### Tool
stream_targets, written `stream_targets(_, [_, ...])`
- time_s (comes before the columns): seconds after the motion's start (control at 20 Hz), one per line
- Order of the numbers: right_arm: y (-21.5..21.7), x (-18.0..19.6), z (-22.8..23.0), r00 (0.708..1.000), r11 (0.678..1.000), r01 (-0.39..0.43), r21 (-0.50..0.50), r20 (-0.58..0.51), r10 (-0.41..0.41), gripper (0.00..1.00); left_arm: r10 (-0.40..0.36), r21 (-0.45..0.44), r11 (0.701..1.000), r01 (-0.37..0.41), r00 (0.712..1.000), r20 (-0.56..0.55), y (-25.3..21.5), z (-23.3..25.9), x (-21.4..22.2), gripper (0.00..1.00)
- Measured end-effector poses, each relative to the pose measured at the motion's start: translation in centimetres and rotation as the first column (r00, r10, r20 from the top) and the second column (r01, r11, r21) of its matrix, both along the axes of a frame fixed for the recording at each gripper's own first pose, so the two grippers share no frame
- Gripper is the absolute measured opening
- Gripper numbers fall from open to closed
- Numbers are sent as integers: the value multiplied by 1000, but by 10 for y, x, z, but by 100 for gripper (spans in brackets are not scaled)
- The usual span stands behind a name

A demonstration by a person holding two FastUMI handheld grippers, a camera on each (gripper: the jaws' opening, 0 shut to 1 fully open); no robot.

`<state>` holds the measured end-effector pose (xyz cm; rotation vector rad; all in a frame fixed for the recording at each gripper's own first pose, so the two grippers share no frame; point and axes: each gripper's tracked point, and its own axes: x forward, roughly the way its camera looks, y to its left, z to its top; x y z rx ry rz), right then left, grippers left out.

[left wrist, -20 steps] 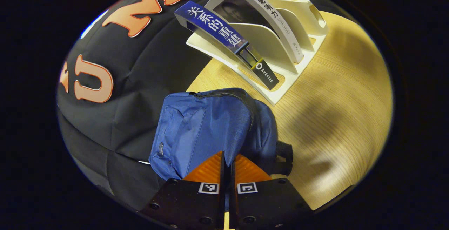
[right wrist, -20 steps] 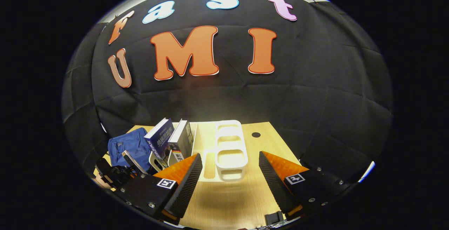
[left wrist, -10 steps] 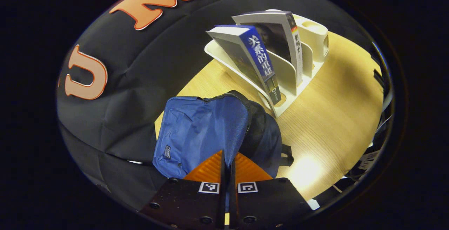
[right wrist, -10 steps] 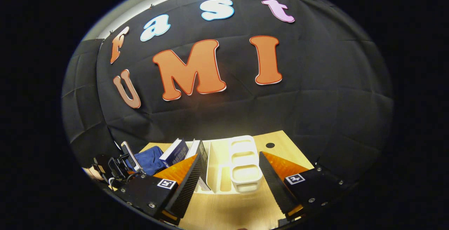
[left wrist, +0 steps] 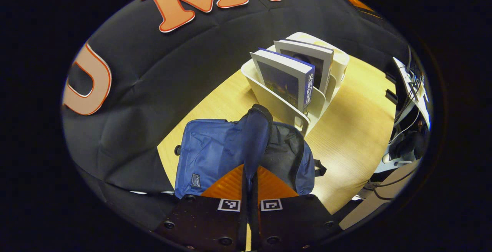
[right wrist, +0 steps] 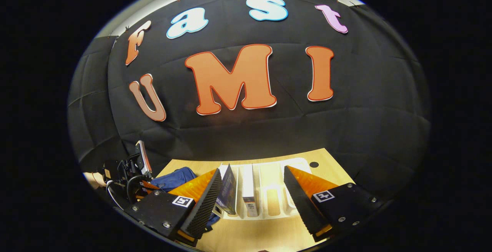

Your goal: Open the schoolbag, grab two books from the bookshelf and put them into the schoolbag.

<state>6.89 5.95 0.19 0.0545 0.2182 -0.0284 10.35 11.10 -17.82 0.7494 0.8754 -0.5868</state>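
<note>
A light wooden table [left wrist: 357,129] with a small round hole [right wrist: 314,164] near its far edge stands against the black cloth wall [right wrist: 365,110]. Cables [left wrist: 403,121] hang beyond the table's right side.

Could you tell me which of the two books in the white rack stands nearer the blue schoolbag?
The blue-covered book, in the rack's end slot beside the open blue fabric schoolbag; the grey-covered book stands one slot farther away.

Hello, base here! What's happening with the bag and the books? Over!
Left gripper shut on blue fabric schoolbag flap, bag open. Right gripper open, facing two upright books in white plastic bookshelf. Nothing in the way.
</note>
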Motion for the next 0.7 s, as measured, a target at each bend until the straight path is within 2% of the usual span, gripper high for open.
stream_targets(0.1, [22, 14, 8, 999, 1000, -5, 14, -34, 6, 97, -25, -35, 999, 25, 1000, 1, 7, 11, 8, 5])
stream_targets(0.2, [50, 33, 9, 993, 997, -31, 65, -114, 38, 97, -40, -71, 997, 40, 999, 0, 13, 18, 17, 5])
stream_targets(0.3, [78, 50, 0, 969, 991, -71, 115, -229, 96, 97, -53, -105, 993, 52, 999, -5, 19, 21, 23, 5])
stream_targets(0.35, [91, 57, -10, 948, 987, -88, 136, -291, 125, 97, -61, -117, 991, 60, 998, -6, 23, 22, 25, 5])
stream_targets(0.4, [101, 68, -20, 927, 985, -96, 143, -347, 140, 97, -66, -129, 990, 64, 998, -9, 25, 23, 27, 0])
stream_targets(0.45, [108, 80, -30, 908, 986, -100, 133, -393, 145, 97, -71, -142, 988, 68, 997, -15, 27, 22, 29, 5])
stream_targets(0.55, [114, 96, -57, 860, 990, -96, 105, -492, 136, 97, -76, -166, 984, 70, 997, -33, 30, 18, 30, 5])
stream_targets(0.7, [125, 121, -103, 764, 993, -80, 91, -634, 120, 98, -93, -178, 981, 82, 994, -55, 36, 11, 36, 5])
